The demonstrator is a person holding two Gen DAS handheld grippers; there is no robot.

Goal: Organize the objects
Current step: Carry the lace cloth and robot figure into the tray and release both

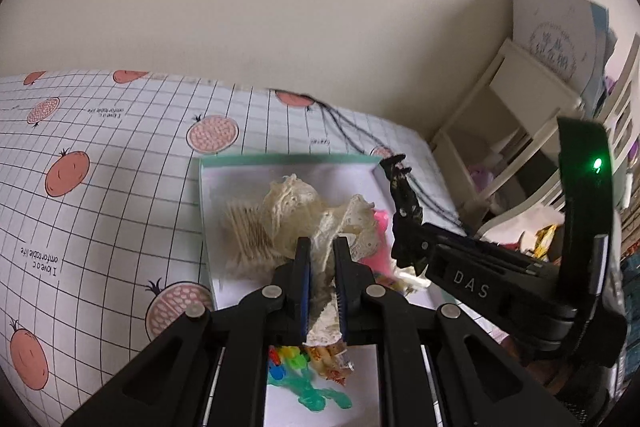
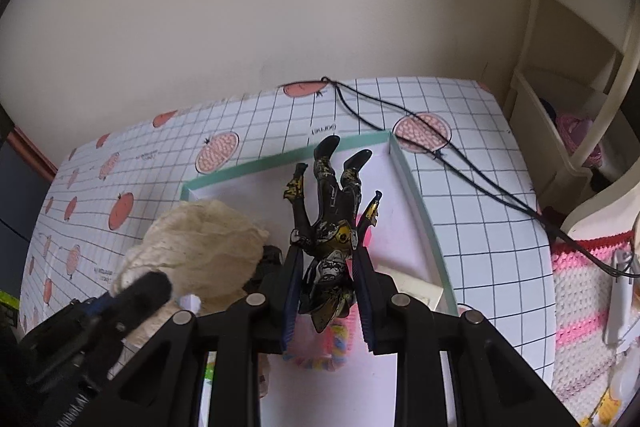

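A shallow white box with a mint-green rim (image 1: 280, 159) (image 2: 416, 183) lies on the gridded tablecloth. My left gripper (image 1: 322, 251) is shut on a strip of cream lace (image 1: 324, 255), held over the box; a bunched part of the lace (image 2: 200, 247) shows in the right wrist view. My right gripper (image 2: 326, 259) is shut on a black-and-gold action figure (image 2: 332, 215), held head down over the box; the figure also shows in the left wrist view (image 1: 404, 203). In the box lie a bundle of toothpicks (image 1: 248, 227), a pink item (image 1: 380, 239), colourful beads (image 1: 288, 363) and a green gel shape (image 1: 316, 395).
A black cord (image 2: 440, 147) runs across the tablecloth (image 1: 100, 187) past the box's far right corner. A cream shelf unit (image 1: 512, 115) (image 2: 576, 87) stands at the right. A pink-and-white crocheted piece (image 2: 584, 307) lies at the table's right edge. A plain wall is behind.
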